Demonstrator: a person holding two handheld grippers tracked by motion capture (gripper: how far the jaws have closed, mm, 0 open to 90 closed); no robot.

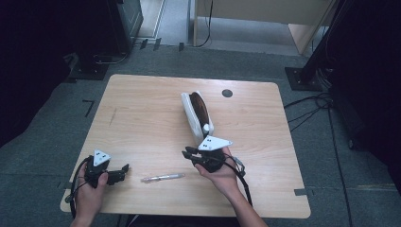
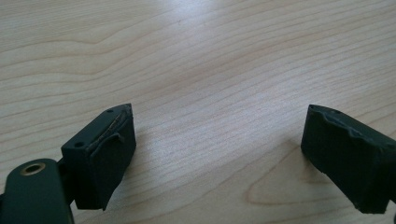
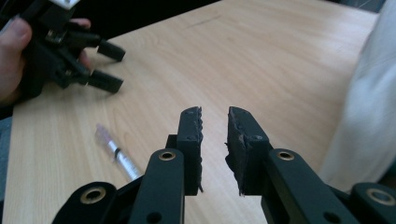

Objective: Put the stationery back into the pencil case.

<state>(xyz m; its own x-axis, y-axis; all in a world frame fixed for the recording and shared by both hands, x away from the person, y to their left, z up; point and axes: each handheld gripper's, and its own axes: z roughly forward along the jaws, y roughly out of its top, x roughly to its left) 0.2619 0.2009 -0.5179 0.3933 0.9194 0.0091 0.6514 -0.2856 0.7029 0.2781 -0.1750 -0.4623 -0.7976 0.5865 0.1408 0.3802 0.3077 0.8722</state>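
Pen (image 1: 162,178) lies on your table (image 1: 142,118), between both grippers. Your left gripper (image 1: 124,170) gapes wide, empty; your right gripper (image 1: 188,152) stands narrowly parted, empty, beside what looks like a case (image 1: 196,112).

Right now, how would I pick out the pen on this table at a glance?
On the light wooden table, look along the near edge, between the two hand-held tools. The slim clear-barrelled pen lies flat there, far smaller than the white pouch with brown lining farther back.
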